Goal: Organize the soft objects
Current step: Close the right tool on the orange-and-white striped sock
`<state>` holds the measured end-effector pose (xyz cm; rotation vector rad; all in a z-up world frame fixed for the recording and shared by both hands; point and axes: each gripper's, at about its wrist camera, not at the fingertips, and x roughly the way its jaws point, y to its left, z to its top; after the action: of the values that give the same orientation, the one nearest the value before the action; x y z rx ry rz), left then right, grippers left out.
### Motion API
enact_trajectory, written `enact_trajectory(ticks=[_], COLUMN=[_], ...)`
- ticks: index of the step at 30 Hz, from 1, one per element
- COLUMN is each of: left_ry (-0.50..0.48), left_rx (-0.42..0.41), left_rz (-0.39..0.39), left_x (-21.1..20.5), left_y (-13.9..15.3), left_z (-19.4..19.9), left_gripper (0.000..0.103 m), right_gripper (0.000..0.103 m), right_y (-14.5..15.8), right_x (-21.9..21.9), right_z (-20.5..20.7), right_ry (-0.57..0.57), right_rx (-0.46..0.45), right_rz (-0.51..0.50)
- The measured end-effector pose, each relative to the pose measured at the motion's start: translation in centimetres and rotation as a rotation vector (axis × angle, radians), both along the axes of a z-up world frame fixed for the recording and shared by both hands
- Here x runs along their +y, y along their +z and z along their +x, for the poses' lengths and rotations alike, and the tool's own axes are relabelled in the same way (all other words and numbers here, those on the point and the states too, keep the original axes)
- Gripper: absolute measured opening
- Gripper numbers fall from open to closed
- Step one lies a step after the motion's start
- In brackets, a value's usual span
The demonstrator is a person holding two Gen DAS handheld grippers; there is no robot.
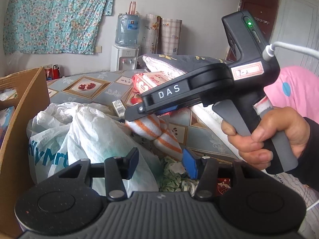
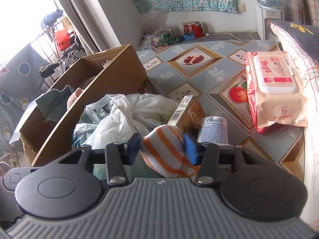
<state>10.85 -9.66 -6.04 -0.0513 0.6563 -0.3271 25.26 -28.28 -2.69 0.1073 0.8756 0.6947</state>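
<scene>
- The table [image 2: 209, 73] wears a grey-blue cloth printed with fruit tiles and carries nearly everything here.
- A cardboard box [image 2: 111, 83] stands on it toward 10 o'clock in the right wrist view, split into 2 compartments; a green cloth [image 2: 53, 103] hangs over the divider.
- Just beside the box lies a heap of white plastic bags [image 2: 123, 115], its top knotted.
- At 2 o'clock in that view a pack of wet wipes [image 2: 275, 91] lies flat, lid up, against a folded dark blanket [image 2: 295, 39].
- The striped cloth [image 2: 169, 151], orange and white, is bunched into a wad above the bags and held clear of the table.
- The right gripper [image 2: 162, 149] is clenched on that cloth: both blue pads press into its sides, and a loose end droops below them.
- From the left wrist view the right gripper [image 1: 129, 119] reaches in from 3 o'clock, and the person's hand [image 1: 267, 139] is wrapped round its grey handle.
- The left gripper [image 1: 161, 163] hangs released over the bags, its jaws apart with nothing touching the pads.
- A small carton [image 2: 187, 109] and a white can [image 2: 213, 129] sit just behind the cloth.
</scene>
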Motion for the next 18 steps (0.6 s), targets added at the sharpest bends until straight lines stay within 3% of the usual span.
enact_trajectory(ticks=[10, 18], left_ry=[-0.048, -0.059], left_rx=[-0.018, 0.071], left_rz=[0.043, 0.021], left_x=[-3.3, -6.3], left_y=[0.1, -2.4], left_z=[3.1, 7.3], left_gripper=[0.055, 0.053], right_gripper=[0.039, 0.039], right_y=[-1.3, -1.9], right_x=[-7.1, -9.2], right_z=[0.8, 0.6], right_ry=[-0.2, -0.22], right_rx=[0.187, 0.213], right_rz=[0.211, 0.274])
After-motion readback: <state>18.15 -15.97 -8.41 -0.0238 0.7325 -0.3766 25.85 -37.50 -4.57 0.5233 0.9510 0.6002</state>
